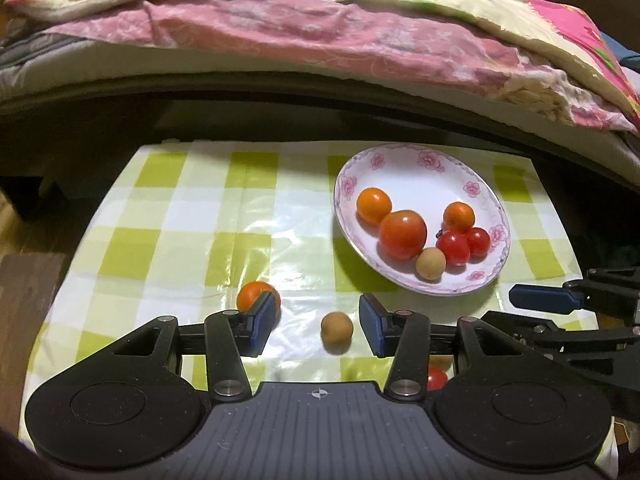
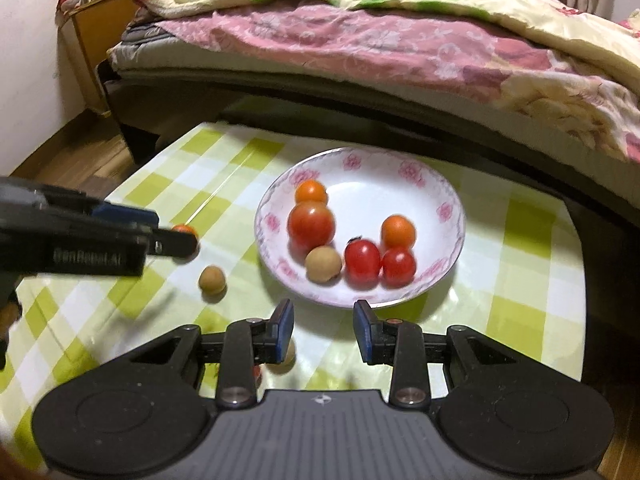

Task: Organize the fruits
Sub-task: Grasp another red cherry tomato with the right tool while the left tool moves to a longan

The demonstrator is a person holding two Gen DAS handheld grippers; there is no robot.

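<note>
A white plate with pink flowers point(image 1: 416, 184) point(image 2: 384, 196) holds several fruits: small oranges, a big tomato point(image 1: 403, 234), cherry tomatoes and a tan longan point(image 1: 430, 264). My left gripper point(image 1: 318, 304) is open above the table. A loose tan longan point(image 1: 337, 332) point(image 2: 212, 280) lies below the gap between its pads, untouched. An orange point(image 1: 254, 295) sits partly behind its left finger. My right gripper point(image 2: 323, 306) hovers at the plate's near rim, its jaws a little apart and empty. Another tan fruit point(image 2: 289, 356) peeks from behind its left finger.
A red cherry tomato point(image 1: 436, 378) lies near the front, half hidden by the left gripper's frame. The green-checked tablecloth point(image 1: 180, 216) covers a small table, with a bed and its pink quilt point(image 1: 320, 36) just behind. The right gripper point(image 1: 536, 300) shows at the right edge.
</note>
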